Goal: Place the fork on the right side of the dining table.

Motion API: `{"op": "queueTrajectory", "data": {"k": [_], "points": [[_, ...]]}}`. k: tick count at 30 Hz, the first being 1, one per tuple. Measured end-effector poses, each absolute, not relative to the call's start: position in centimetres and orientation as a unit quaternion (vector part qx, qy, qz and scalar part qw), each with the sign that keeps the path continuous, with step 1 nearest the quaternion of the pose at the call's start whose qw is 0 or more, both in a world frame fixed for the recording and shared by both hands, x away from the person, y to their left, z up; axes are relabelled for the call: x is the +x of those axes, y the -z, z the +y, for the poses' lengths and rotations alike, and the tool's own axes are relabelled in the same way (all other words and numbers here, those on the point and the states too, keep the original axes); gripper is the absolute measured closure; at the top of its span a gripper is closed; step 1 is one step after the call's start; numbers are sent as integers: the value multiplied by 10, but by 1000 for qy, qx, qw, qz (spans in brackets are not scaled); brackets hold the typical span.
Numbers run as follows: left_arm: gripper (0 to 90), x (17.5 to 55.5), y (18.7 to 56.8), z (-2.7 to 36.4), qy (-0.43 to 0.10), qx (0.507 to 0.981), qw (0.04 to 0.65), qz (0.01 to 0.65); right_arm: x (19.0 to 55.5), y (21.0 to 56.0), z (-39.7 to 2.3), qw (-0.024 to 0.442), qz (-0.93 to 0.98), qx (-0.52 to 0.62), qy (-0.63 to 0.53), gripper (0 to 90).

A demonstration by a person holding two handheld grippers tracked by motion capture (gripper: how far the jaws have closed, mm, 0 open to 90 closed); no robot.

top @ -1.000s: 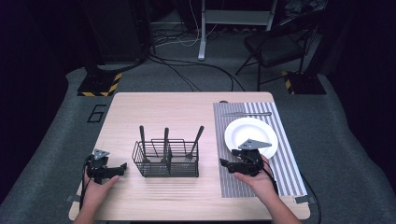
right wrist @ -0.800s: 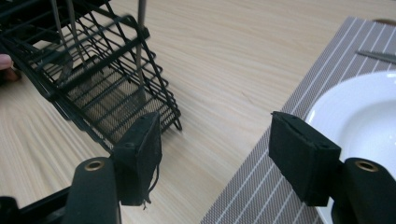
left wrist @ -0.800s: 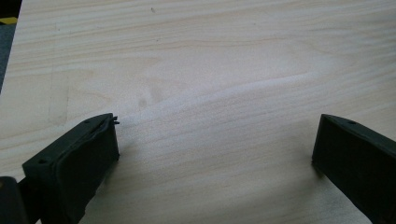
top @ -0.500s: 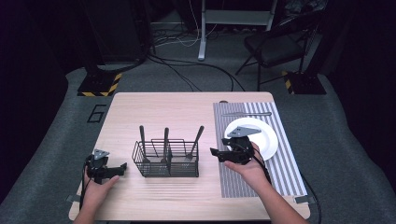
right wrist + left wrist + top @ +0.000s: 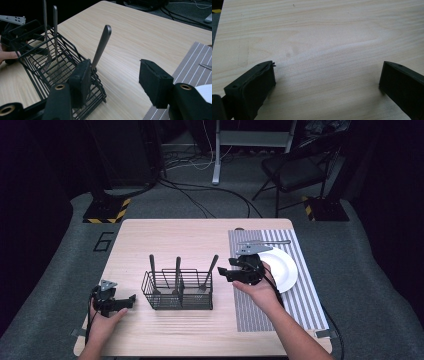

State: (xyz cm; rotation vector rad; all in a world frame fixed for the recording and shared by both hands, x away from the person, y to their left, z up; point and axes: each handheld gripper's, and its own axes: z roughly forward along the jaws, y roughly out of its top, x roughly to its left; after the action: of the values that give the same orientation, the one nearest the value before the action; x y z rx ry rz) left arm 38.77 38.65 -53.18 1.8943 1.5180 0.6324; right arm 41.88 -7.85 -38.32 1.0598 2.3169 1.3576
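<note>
**Right tool near the wire basket, left tool resting on the wood**

A pale wooden table [image 5: 200, 235] stands on grey carpet in a dim room, with black cables on the floor behind it, a dark chair [image 5: 292, 167] at the far right and a yellow-and-black striped base [image 5: 105, 211] at the far left. A grey striped placemat [image 5: 300, 305] covers the right part of the table and carries a white plate [image 5: 286, 269].

The right tool [image 5: 225, 272] hangs above the inner edge of the placemat, pointing toward the black wire basket [image 5: 177, 292], with the plate just behind it. Its jaws stand apart with nothing between them, and they have just been closing. In the right gripper view the basket lies just ahead of and below that tool's left jaw, and the nearest utensil handle [image 5: 101, 46] rises tilted from the basket's near compartment, right beside that jaw and not gripped. Two more handles [image 5: 50, 27] stand upright farther off in the basket.

The left tool [image 5: 125, 301] sits low on the table to the other side of the basket, near it but not touching. Its jaws are wide apart over bare wood [image 5: 324, 45].
</note>
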Motion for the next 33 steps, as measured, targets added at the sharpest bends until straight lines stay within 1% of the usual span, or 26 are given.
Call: {"op": "queueTrajectory", "data": {"k": [7,21,25,27,29,31,32,33], "points": [[1,388,532,386,-240,718,312,575,425,378,-71,119,798,357,-470,452],[1,388,532,387,-239,718,311,575,432,373,-58,127,800,349,-471,484],[1,388,532,387,-239,718,311,575,433,371,-56,128,798,350,-474,520],[1,388,532,387,-239,718,311,575,436,370,-55,115,797,352,-477,550],[1,388,532,387,-240,718,312,575,436,370,-55,112,796,354,-479,560],[1,388,532,386,-240,717,312,575,437,369,-56,120,793,353,-482,611],[1,388,532,386,-240,717,312,575,437,369,-56,120,793,353,-482,611],[1,388,532,387,-239,718,311,575,437,369,-56,122,792,355,-482,639]]}}
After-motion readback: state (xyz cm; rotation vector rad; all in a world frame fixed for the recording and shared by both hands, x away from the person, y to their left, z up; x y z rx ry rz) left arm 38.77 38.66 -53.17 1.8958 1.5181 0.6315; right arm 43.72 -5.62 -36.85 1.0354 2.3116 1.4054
